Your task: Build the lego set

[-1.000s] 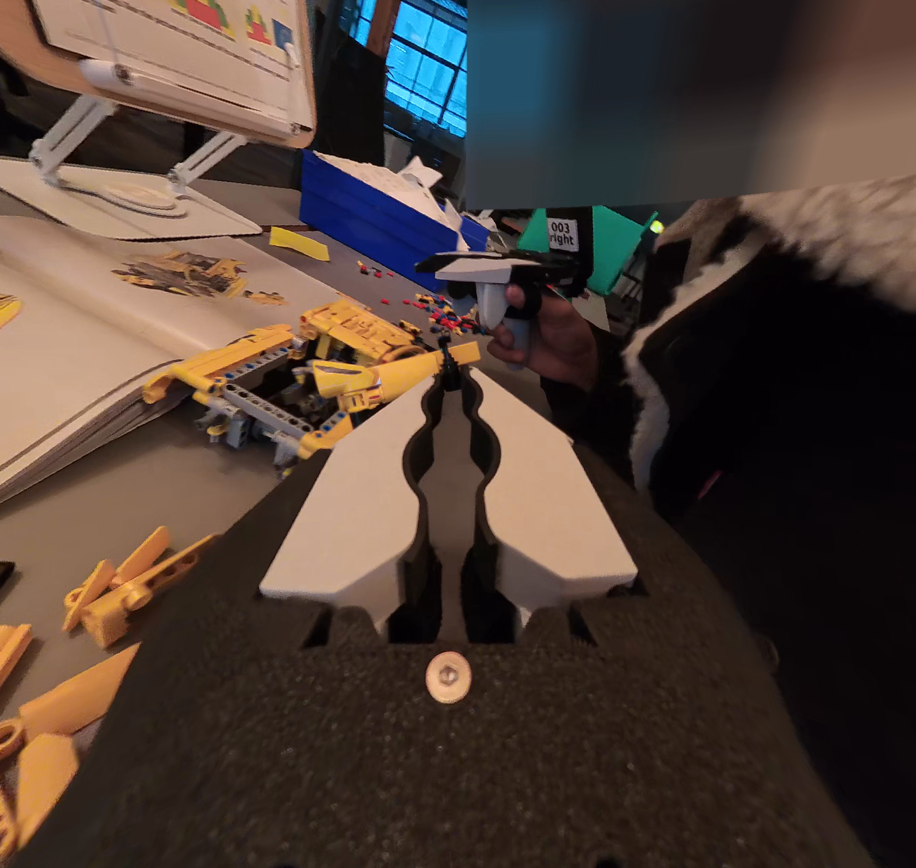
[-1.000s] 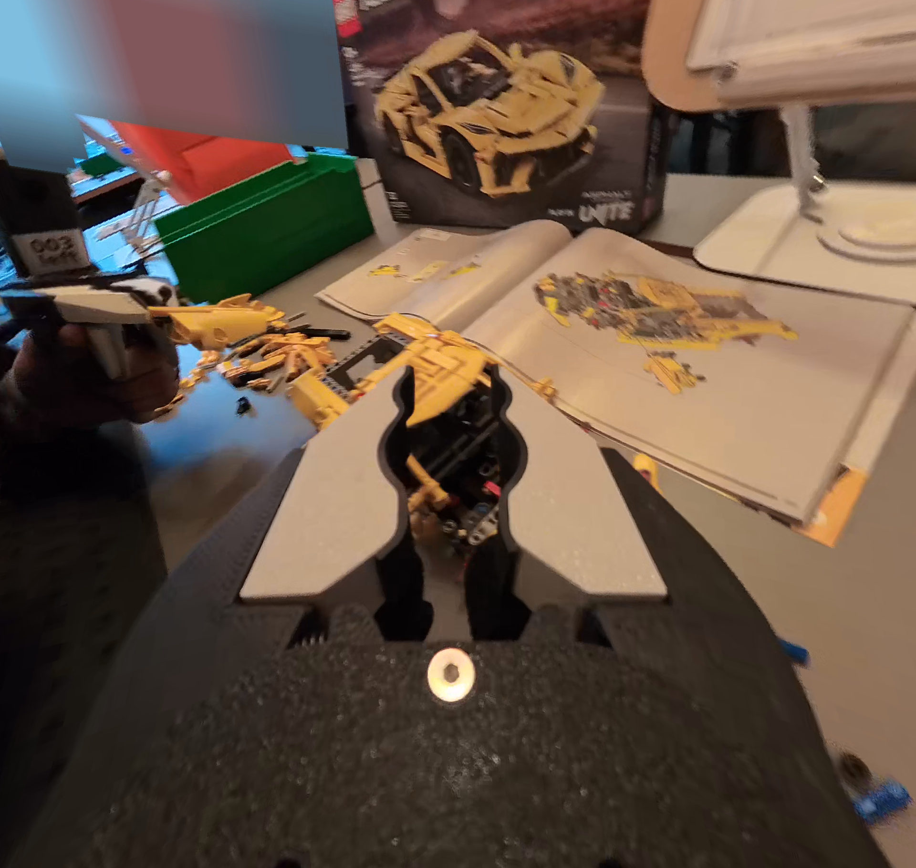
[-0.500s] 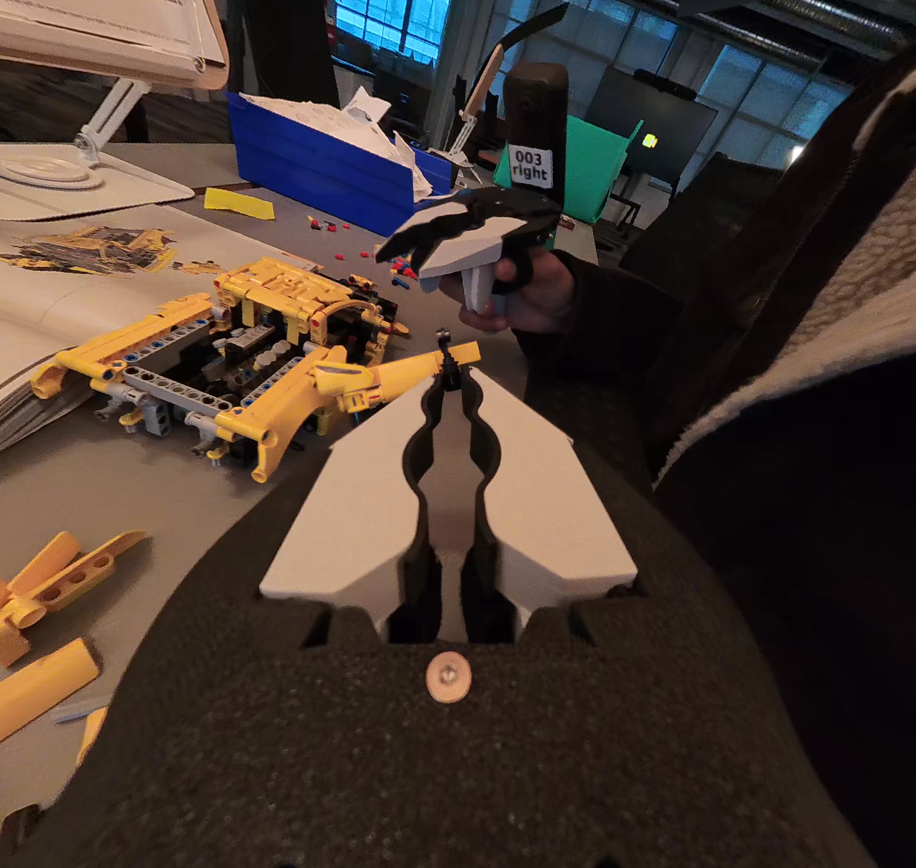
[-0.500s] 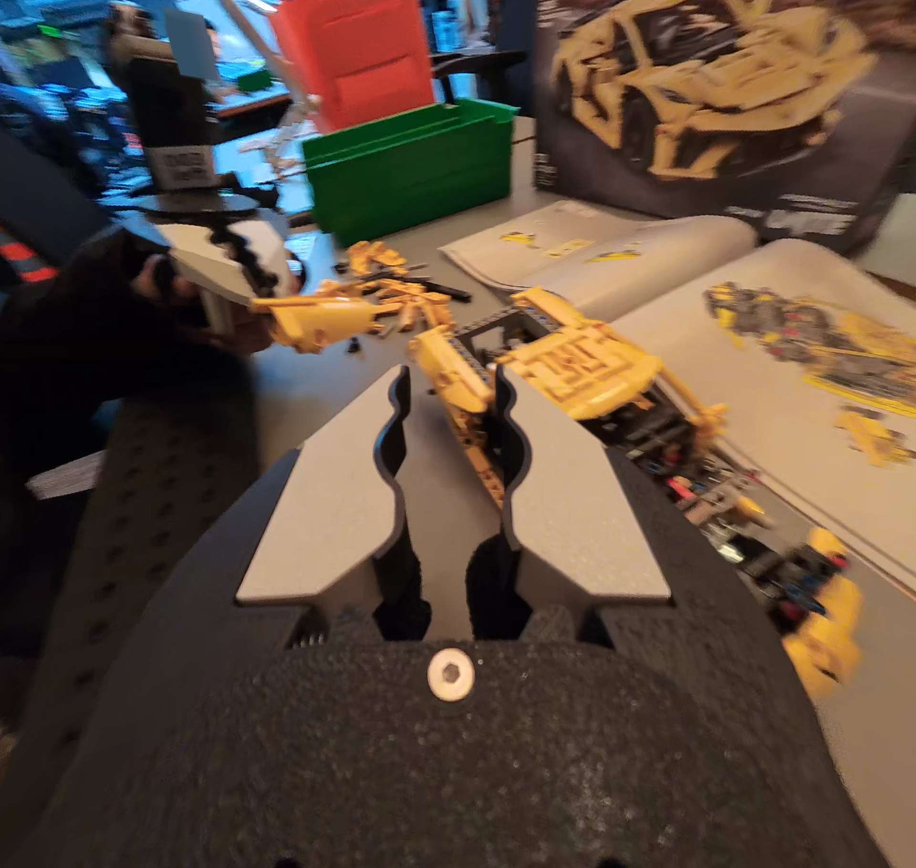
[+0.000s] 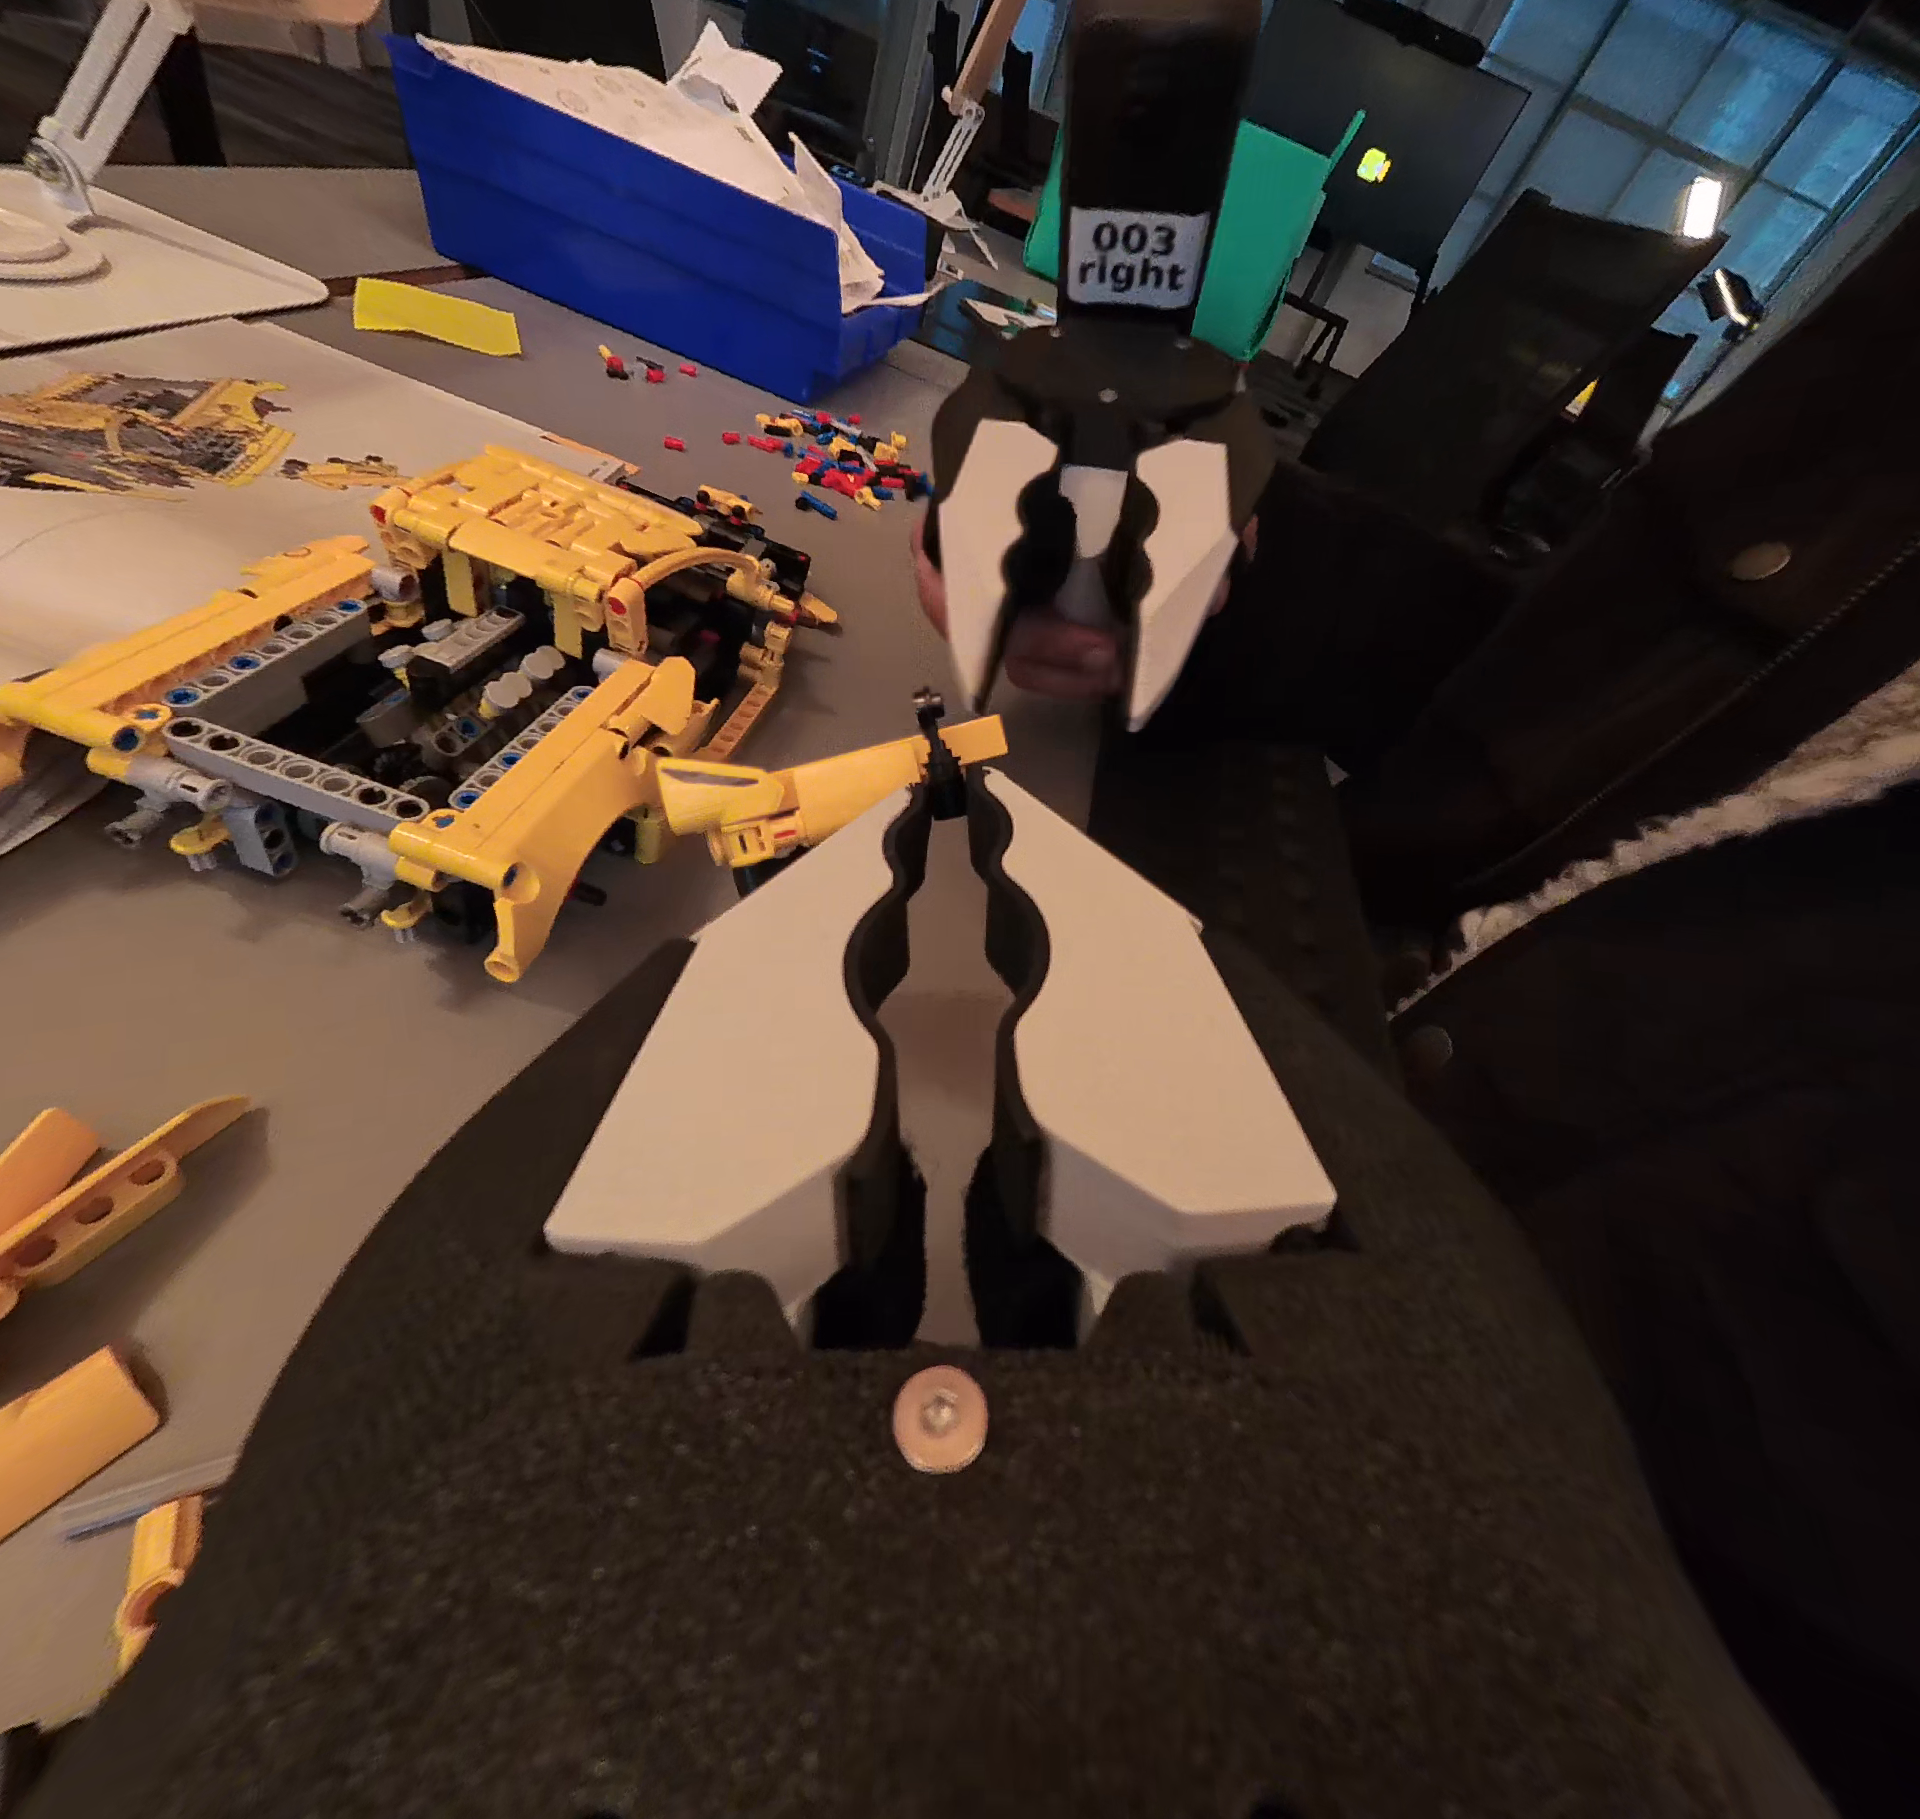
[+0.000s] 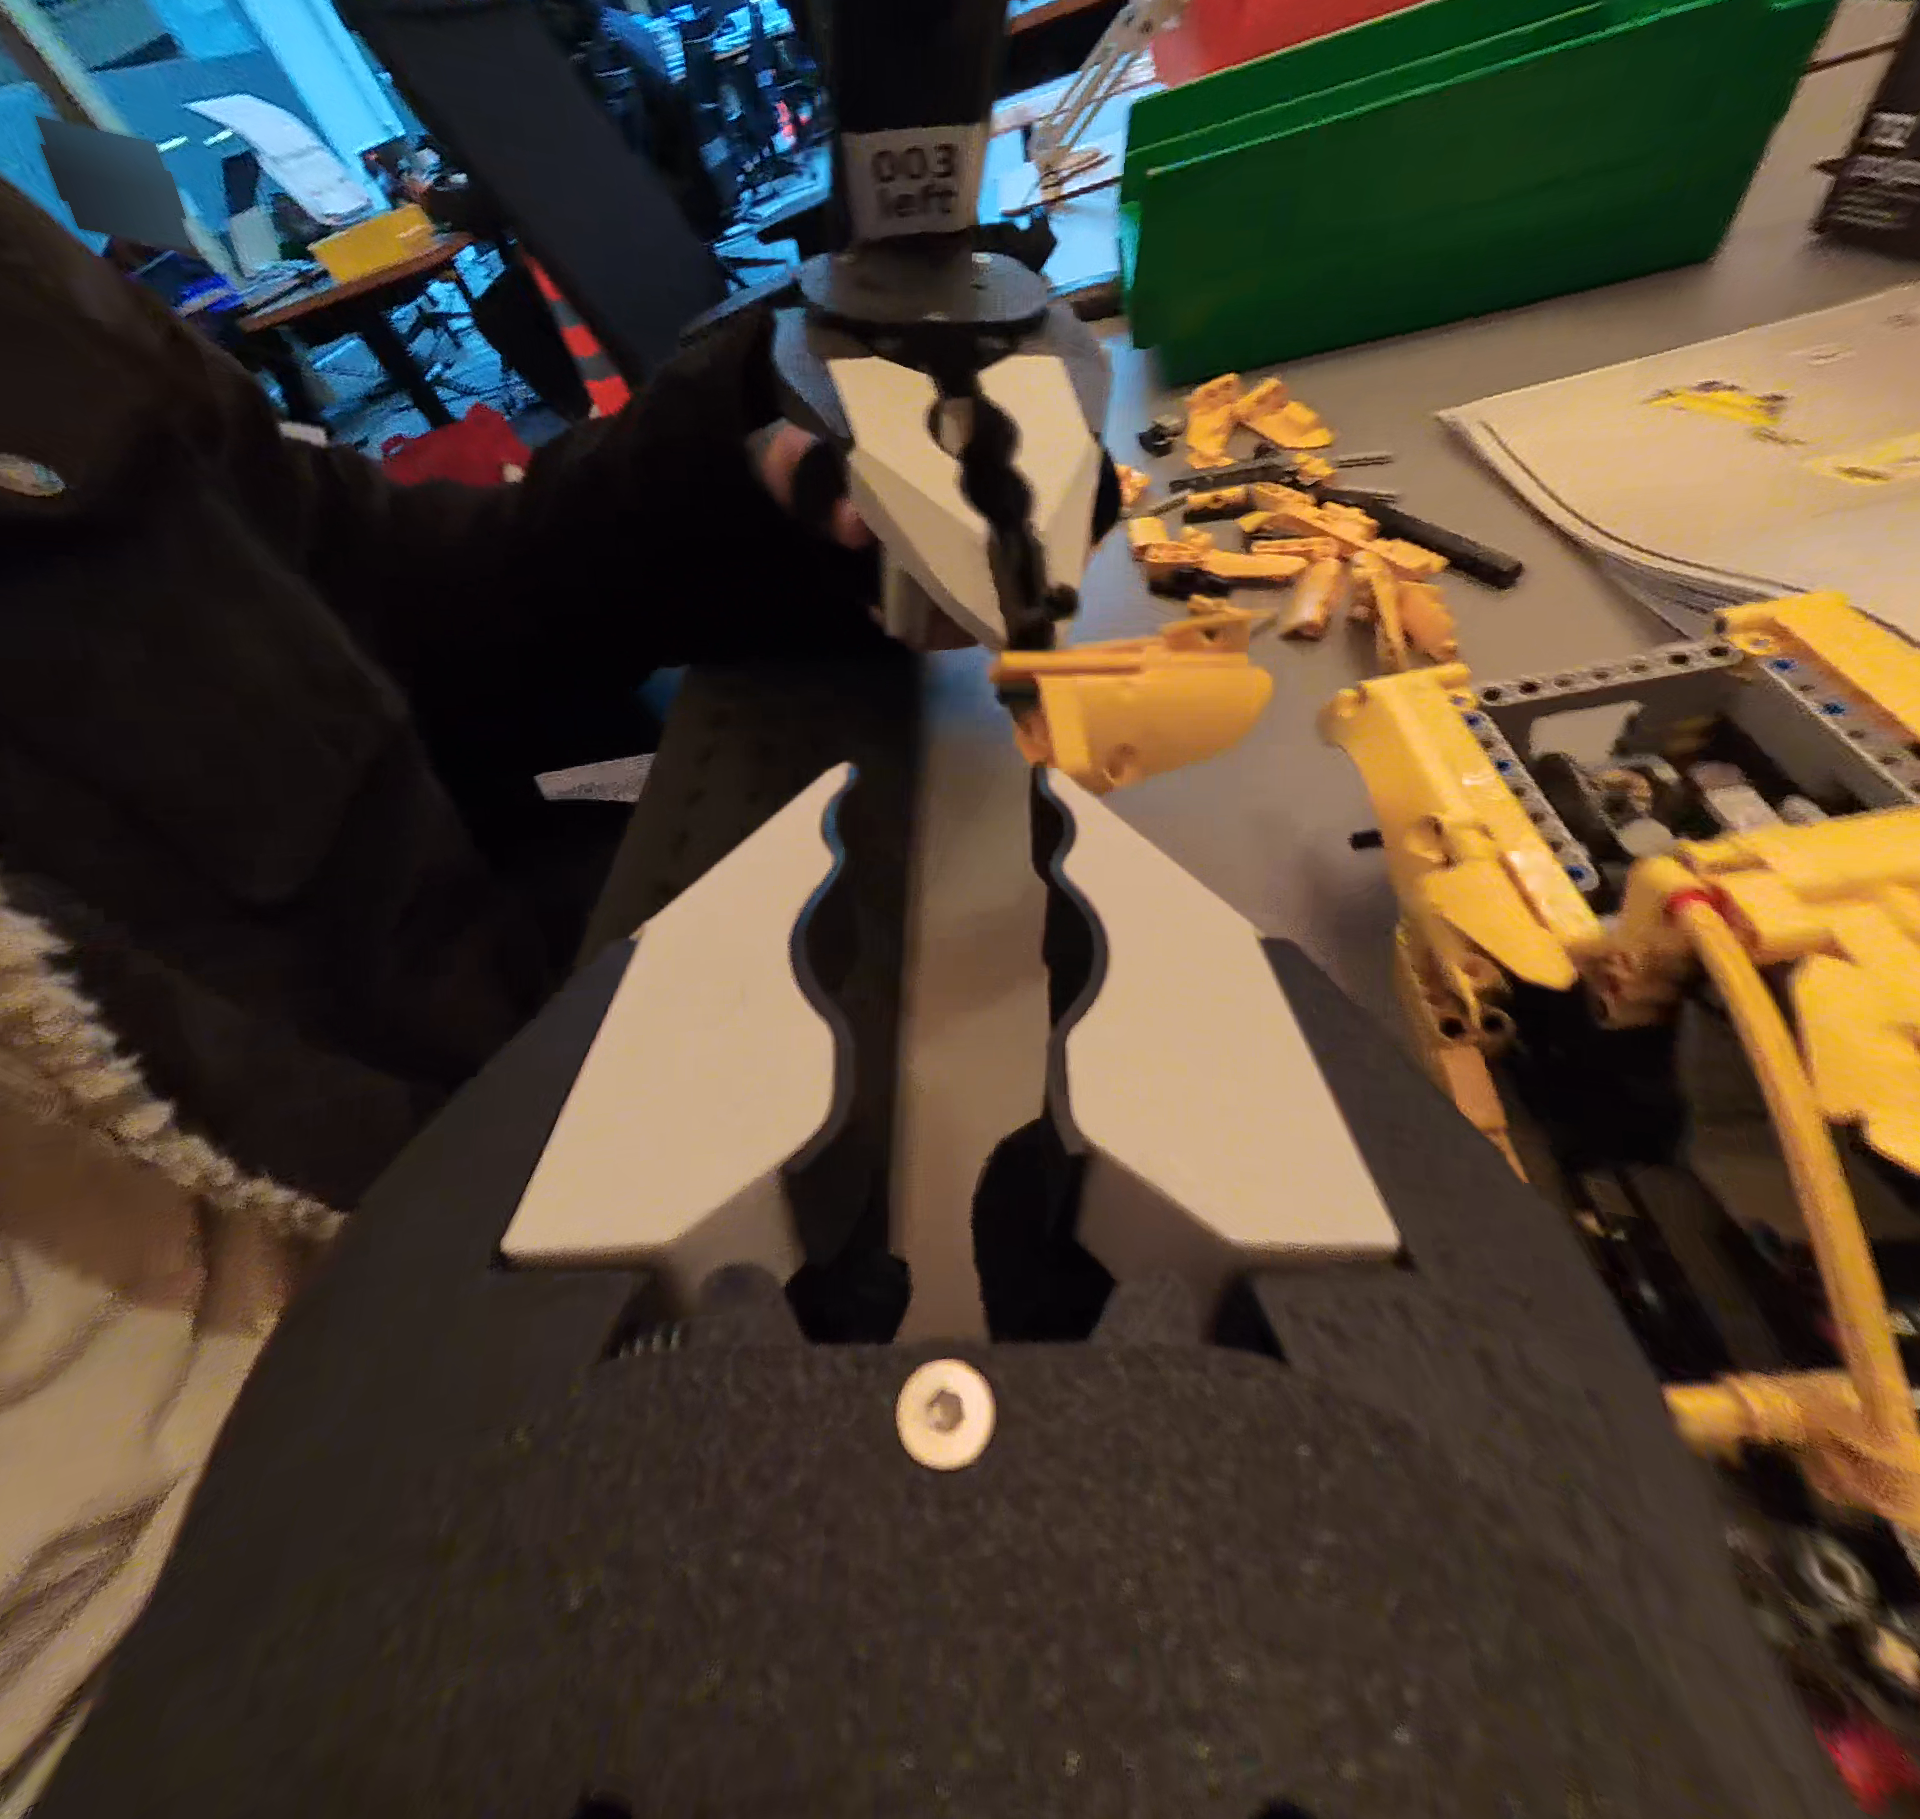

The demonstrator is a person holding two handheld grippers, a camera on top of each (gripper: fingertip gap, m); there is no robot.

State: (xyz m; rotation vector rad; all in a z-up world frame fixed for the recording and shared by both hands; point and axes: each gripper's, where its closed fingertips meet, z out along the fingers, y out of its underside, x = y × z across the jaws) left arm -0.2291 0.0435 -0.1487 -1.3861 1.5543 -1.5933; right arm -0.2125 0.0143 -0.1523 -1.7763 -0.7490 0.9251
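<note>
Grey tabletop [image 5: 156,1000] carries the work: a partly built yellow lego car chassis [image 5: 416,689], an open instruction booklet [image 5: 125,439], loose yellow panels [image 6: 1309,543] and a scatter of small red, blue and black pins [image 5: 842,465] in front of a blue bin [image 5: 644,221]. A green bin [image 6: 1455,138] stands at the far edge.

Left gripper [image 5: 943,793]: jaws pressed together on a yellow panel sub-assembly [image 5: 821,793], pinching it at a black connector at the very tips. The piece is held in the air, just beside the chassis front corner and not touching it.

Right gripper [image 6: 940,782]: jaws apart and empty, facing the left gripper, with its tips close to the held piece.

Probable step: transfer or steady the sub-assembly before fitting it to the chassis. Recommended practice: close the right gripper on the broad yellow body, not the thin tab. Release the left grip only once the second grip is firm, since a tip-only pinch may let the piece rotate.
</note>
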